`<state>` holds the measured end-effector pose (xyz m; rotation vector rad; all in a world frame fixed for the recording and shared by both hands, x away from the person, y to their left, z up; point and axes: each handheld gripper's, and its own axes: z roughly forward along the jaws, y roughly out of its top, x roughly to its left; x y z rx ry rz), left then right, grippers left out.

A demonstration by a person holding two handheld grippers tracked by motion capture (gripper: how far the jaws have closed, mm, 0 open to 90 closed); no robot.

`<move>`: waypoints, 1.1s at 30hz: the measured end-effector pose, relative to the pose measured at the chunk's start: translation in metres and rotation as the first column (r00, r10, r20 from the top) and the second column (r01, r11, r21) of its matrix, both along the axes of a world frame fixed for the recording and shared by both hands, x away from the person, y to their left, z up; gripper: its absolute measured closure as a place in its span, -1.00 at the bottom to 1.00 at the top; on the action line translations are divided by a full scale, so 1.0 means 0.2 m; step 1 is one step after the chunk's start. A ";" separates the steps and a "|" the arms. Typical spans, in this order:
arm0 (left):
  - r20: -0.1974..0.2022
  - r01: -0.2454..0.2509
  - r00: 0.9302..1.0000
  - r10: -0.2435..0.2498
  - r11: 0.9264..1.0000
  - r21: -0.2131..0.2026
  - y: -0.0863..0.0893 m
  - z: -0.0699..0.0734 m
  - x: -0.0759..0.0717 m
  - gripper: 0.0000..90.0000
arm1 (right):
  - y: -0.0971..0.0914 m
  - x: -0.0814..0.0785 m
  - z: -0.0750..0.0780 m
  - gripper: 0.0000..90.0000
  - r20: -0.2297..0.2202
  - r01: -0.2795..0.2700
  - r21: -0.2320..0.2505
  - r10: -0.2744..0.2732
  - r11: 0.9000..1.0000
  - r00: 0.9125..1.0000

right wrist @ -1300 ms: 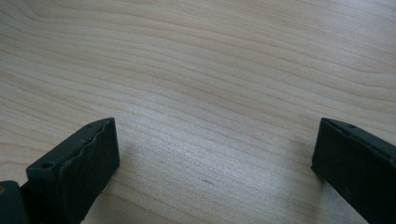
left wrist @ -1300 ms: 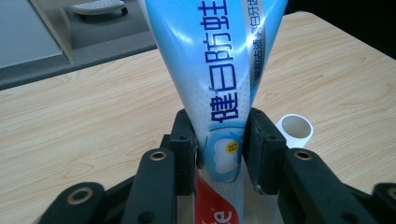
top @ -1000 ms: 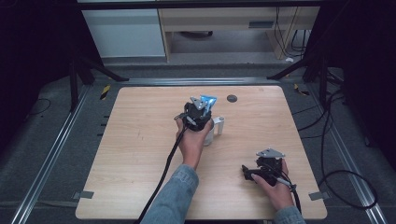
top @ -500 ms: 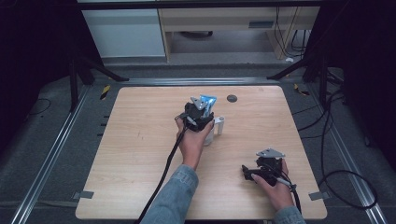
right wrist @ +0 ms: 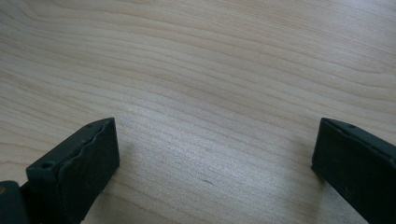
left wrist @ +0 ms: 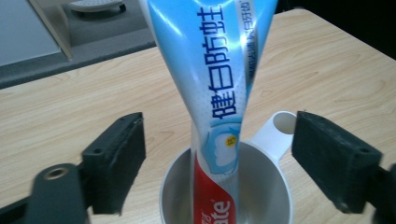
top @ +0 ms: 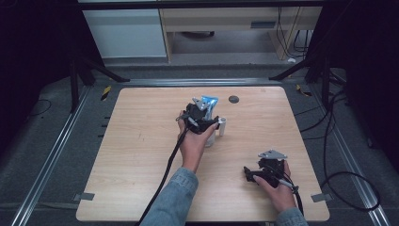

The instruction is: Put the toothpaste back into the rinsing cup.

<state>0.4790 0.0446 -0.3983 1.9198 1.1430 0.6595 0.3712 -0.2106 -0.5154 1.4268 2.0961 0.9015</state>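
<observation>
Left claw, just opening, straddles one toothpaste tube standing in one cup.

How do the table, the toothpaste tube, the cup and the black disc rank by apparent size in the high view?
1. Table
2. Tube and cup: both partly hidden, unsure
3. Disc

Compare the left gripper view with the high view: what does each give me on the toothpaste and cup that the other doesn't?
Left gripper view: the toothpaste tube stands inside the steel cup, printed side facing, with both pads of the left claw, which has just been opening, clear of it. High view: the right claw resting apart on the table, and a dark disc beyond. Both show tube, cup handle and wooden tabletop.
</observation>
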 end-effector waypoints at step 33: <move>0.008 0.118 0.993 -0.121 0.981 0.157 0.01 0.00 -0.27 -0.85 | 0.00 0.00 0.00 -0.98 0.001 -0.001 -0.002 0.001 1.000 1.000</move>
